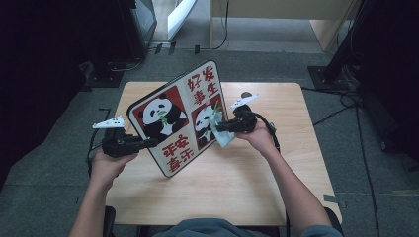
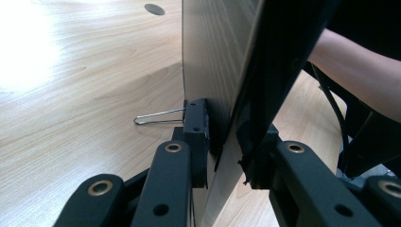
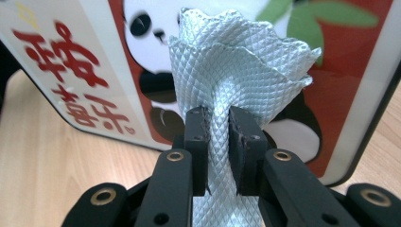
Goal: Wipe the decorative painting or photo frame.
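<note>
Gripping panda board (image 1: 168, 123), writing possibly "平安喜乐".

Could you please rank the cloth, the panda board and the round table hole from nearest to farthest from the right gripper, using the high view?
1. cloth: clamped in the right gripper.
2. panda board: just left, held tilted.
3. table hole: beyond, near the far edge.

A lab or recording room

A small wooden table (image 1: 222, 187) stands on grey carpet (image 1: 44, 187), cables (image 1: 341, 106) trailing at right, dark stands (image 1: 326, 74) and pale furniture (image 1: 276, 19) along the frame's top.
</note>
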